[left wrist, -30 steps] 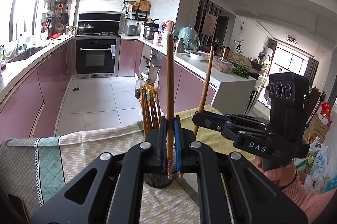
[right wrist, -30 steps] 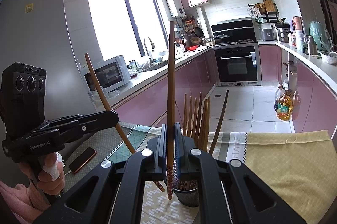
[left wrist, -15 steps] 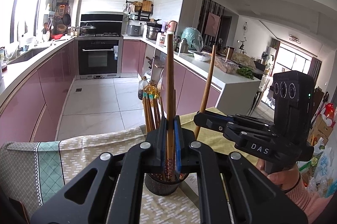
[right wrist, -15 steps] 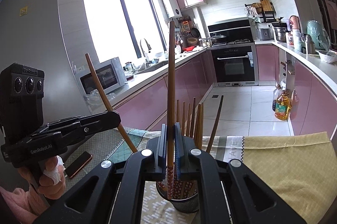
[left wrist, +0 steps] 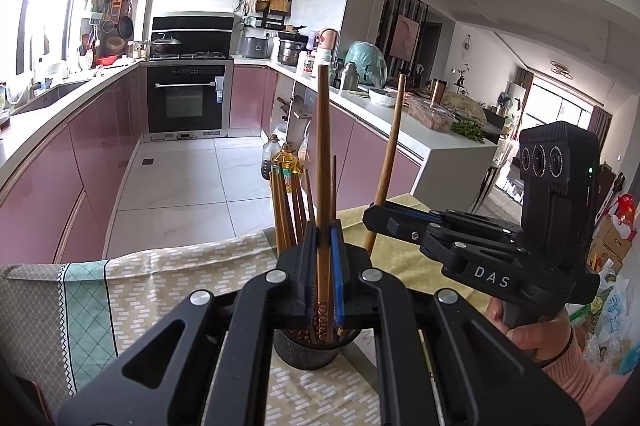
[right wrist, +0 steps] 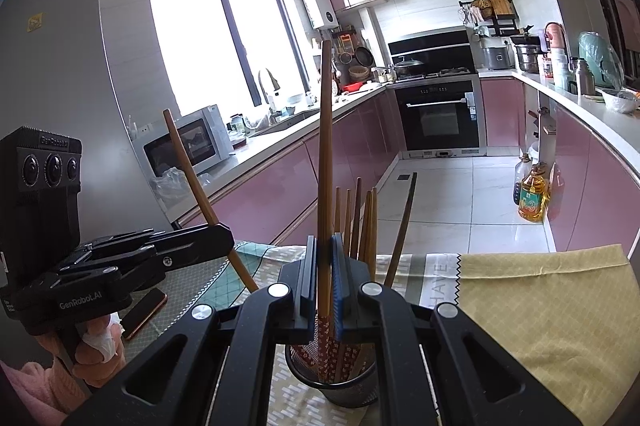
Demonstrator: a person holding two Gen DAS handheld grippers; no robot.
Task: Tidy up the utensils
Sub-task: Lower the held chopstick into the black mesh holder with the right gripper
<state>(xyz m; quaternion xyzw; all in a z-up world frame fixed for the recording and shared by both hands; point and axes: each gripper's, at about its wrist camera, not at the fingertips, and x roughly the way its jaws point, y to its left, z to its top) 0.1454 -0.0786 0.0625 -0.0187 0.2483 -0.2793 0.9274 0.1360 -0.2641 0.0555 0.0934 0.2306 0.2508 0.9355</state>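
A black mesh utensil holder [left wrist: 306, 348] stands on the cloth-covered table and holds several wooden chopsticks [left wrist: 286, 205]; it also shows in the right wrist view [right wrist: 344, 384]. My left gripper [left wrist: 322, 266] is shut on one upright chopstick [left wrist: 322, 153] whose patterned lower end dips into the holder. My right gripper [right wrist: 324, 282] is shut on another upright chopstick [right wrist: 325, 145], its lower end inside the holder too. Each gripper shows in the other's view, the right one [left wrist: 374, 216] and the left one [right wrist: 226, 236], both over the holder.
A patterned beige and teal tablecloth [left wrist: 160, 278] and a yellow cloth [right wrist: 540, 306] cover the table. A phone [right wrist: 144, 312] lies on the table at the left. Pink kitchen cabinets [left wrist: 52, 177], an oven [left wrist: 186, 101] and oil bottles [right wrist: 532, 197] on the floor lie beyond.
Both grippers have come down with their chopsticks. The chopsticks' lower ends, above the holder a second ago, are now inside it.
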